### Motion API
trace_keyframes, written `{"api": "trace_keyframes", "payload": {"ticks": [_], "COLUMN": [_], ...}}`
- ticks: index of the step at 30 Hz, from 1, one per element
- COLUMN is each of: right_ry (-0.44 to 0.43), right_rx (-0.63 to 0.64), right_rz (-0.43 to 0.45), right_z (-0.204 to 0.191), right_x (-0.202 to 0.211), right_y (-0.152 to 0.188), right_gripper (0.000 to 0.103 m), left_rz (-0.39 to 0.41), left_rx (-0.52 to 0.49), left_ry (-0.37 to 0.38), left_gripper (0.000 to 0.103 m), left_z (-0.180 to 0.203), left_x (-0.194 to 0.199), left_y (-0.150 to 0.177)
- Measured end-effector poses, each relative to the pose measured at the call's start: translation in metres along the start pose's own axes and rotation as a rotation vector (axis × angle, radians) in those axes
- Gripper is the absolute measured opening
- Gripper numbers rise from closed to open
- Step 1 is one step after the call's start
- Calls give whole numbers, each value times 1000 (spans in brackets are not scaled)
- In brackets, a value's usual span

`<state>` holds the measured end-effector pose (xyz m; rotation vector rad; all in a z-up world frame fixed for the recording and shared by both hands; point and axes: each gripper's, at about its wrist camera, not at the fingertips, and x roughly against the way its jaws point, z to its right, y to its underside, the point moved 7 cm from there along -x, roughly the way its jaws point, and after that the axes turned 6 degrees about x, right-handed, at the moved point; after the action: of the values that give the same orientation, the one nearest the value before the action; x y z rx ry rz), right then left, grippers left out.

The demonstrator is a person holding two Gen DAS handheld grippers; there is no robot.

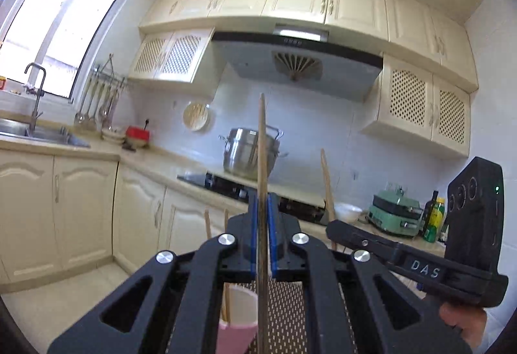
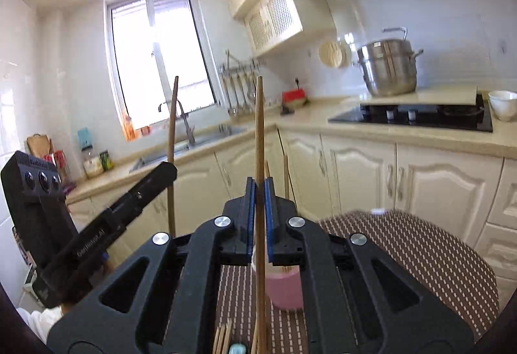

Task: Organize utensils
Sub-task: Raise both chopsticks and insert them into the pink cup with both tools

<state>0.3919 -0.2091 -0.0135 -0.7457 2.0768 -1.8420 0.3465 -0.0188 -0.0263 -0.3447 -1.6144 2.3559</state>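
My left claw (image 1: pixel 262 211) is clamped on a single wooden chopstick (image 1: pixel 262 160), which stands upright between the blue pads (image 1: pixel 273 224) with most of its length above them. My right claw (image 2: pixel 259 202) is closed the same way on a second chopstick (image 2: pixel 259 140), also vertical. I judge I hold them upright and pinched low on the shaft so the lower tips can drop straight into the cup's mouth without snagging its rim.

That pink cup (image 2: pixel 286 291) sits just beyond and below both claws on the round woven-mat desk (image 2: pixel 420 253). A few chopsticks already lean inside it (image 2: pixel 285 173), their tops showing past my right claw. More loose chopsticks (image 2: pixel 223 337) lie flat on the mat at the near edge, presumably still waiting to be gathered.

In the left view, my other hand's device (image 1: pixel 387 253) comes in from the right, so the two claws are close together over the cup.

Far off are the stove (image 2: pixel 416 116) and a steel pot (image 2: pixel 389 68).
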Motion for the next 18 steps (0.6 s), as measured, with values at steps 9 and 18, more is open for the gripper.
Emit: {"api": "trace_keyframes", "payload": {"ticks": [9,18], "right_ry": [26,41], "right_rx": [-32,-38], "right_rz": [141,135], "right_z": [13,26], "right_x": [-35,-61], "right_y": [-22,-1], "right_gripper": [6,6], "left_rz": [102,112], "left_rx": [-25,-13], "left_ry": [-25,-54], "left_gripper": [6,6], "left_z": [-8,-33], "left_x": [-48,-81], "left_y": [-18,-3]}}
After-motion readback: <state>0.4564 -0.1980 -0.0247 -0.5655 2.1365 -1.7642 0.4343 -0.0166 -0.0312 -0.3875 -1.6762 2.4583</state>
